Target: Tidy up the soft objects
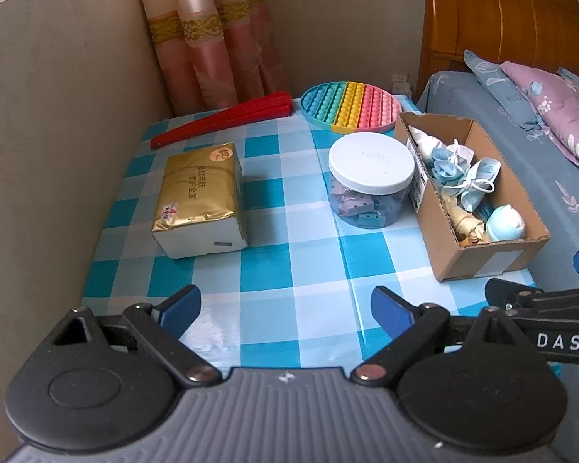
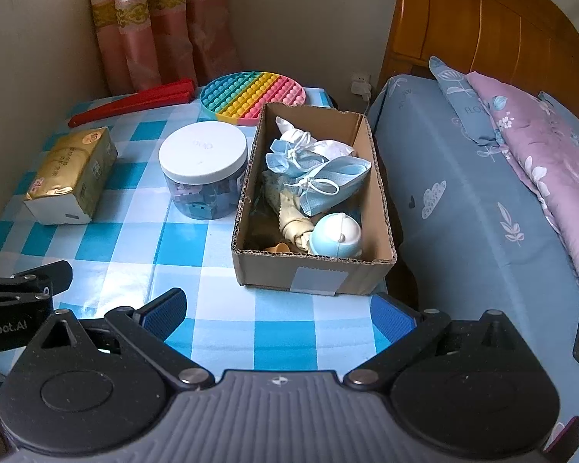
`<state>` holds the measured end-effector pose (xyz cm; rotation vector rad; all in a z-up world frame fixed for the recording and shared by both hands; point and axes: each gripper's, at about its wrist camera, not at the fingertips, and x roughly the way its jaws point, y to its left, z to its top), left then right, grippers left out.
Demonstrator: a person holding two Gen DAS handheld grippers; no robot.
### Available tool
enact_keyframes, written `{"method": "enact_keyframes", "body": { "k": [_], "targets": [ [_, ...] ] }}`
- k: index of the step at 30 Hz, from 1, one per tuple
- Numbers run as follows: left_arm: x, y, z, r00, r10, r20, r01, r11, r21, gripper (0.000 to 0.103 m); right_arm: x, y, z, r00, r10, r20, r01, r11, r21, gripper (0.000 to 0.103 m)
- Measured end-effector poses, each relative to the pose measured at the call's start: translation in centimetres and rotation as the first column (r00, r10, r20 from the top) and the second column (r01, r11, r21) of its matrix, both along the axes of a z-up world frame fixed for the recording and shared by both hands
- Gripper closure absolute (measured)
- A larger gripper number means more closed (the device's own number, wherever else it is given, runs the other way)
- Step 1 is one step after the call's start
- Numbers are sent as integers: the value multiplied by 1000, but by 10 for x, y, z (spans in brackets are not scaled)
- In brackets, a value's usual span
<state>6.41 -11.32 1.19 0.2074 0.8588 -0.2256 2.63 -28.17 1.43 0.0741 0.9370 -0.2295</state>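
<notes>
A cardboard box (image 2: 251, 193) (image 1: 478, 258) stands at the table's right edge. Inside lie blue face masks (image 2: 328, 185) (image 1: 449, 166), a white cloth (image 2: 293, 131), a cream knotted piece (image 2: 289, 223) and a pale blue and white round soft toy (image 2: 337, 235) (image 1: 505, 223). My left gripper (image 1: 285, 308) hangs open over the near table edge, holding nothing. Just short of the box's near end, my right gripper (image 2: 278, 310) is open and holds nothing as well. Part of the right gripper (image 1: 540, 305) shows in the left wrist view.
On the blue checked tablecloth (image 1: 266, 231) sit a gold tissue pack (image 1: 200, 196) (image 2: 71, 173), a white-lidded jar (image 1: 370, 181) (image 2: 204, 169), a rainbow bubble mat (image 1: 351, 106) (image 2: 253, 94) and a red folded fan (image 1: 224, 119) (image 2: 131, 102). A bed (image 2: 482, 212) lies right, walls and curtain (image 1: 208, 38) behind.
</notes>
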Motion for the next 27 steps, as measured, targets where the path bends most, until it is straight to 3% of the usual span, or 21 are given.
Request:
{"method": "enact_keyframes", "body": {
  "k": [27],
  "targets": [
    [-3,6,5,1000,5,-1,-5,1000,-22,8,-4,3,5,1000,7,16,-7,1000,-2,0]
  ]
}}
